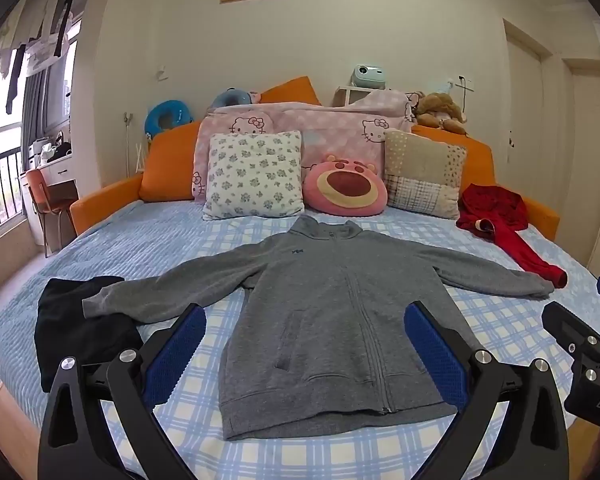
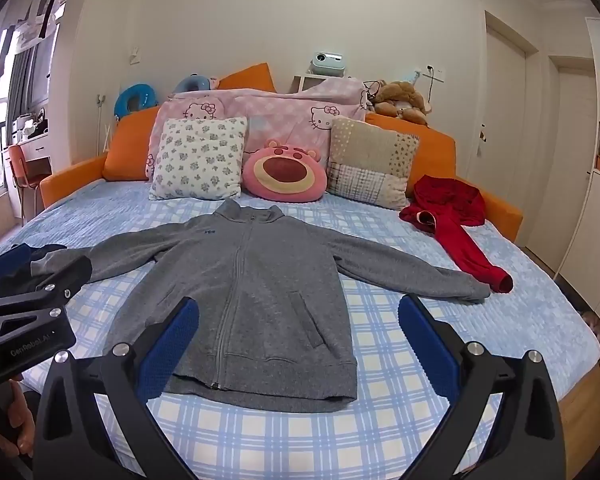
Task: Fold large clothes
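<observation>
A grey zip jacket (image 1: 332,312) lies on blue-and-white checked bedding (image 1: 300,452), red garment (image 1: 504,224) and black garment (image 1: 76,332) beside.

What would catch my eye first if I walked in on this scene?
A grey jacket lies spread flat in the middle of the bed, zipped up, with both sleeves stretched out to the sides. Behind it a round pink bear cushion sits among the pillows at the headboard. A red garment lies crumpled at the right edge of the bed, and a black one on the left under the jacket's cuff.
</observation>
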`<state>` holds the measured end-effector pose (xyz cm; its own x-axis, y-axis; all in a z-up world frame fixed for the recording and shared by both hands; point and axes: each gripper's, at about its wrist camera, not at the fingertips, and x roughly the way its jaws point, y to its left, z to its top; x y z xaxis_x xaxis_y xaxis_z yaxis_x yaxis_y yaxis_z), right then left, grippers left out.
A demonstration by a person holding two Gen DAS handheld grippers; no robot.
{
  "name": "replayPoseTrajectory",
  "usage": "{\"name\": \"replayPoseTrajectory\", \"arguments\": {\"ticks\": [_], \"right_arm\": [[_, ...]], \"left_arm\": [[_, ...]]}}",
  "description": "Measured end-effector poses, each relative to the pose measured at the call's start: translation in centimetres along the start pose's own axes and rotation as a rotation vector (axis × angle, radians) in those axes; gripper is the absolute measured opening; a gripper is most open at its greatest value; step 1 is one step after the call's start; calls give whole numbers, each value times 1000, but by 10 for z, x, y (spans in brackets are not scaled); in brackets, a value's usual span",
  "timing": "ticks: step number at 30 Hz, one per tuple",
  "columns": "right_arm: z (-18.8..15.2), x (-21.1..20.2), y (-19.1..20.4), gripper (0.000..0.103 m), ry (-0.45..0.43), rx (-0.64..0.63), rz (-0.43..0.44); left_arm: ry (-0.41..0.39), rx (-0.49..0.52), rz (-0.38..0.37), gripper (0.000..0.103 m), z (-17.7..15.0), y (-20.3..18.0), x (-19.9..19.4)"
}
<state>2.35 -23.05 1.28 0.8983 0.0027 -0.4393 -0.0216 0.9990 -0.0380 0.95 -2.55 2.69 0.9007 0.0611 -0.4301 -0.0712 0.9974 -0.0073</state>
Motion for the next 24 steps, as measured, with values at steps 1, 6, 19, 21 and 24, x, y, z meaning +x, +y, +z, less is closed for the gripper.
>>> {"name": "replayPoseTrajectory", "arguments": {"ticks": [1,6,19,21,24], "right_arm": [[0,-1,1,98,0,3,0],[1,-1,-3,98,0,-2,5],[2,2,-1,98,0,6,12],[1,2,1,98,-2,5,4],[0,3,1,98,10,-9,-8]], "left_arm": [[1,-3,1,101,0,1,0],[0,-2,0,101,-4,1,0],[6,13,-15,101,-12,3,2],[5,15,-11,101,-12,2,2],[3,15,-10,101,-13,4,2]]}}
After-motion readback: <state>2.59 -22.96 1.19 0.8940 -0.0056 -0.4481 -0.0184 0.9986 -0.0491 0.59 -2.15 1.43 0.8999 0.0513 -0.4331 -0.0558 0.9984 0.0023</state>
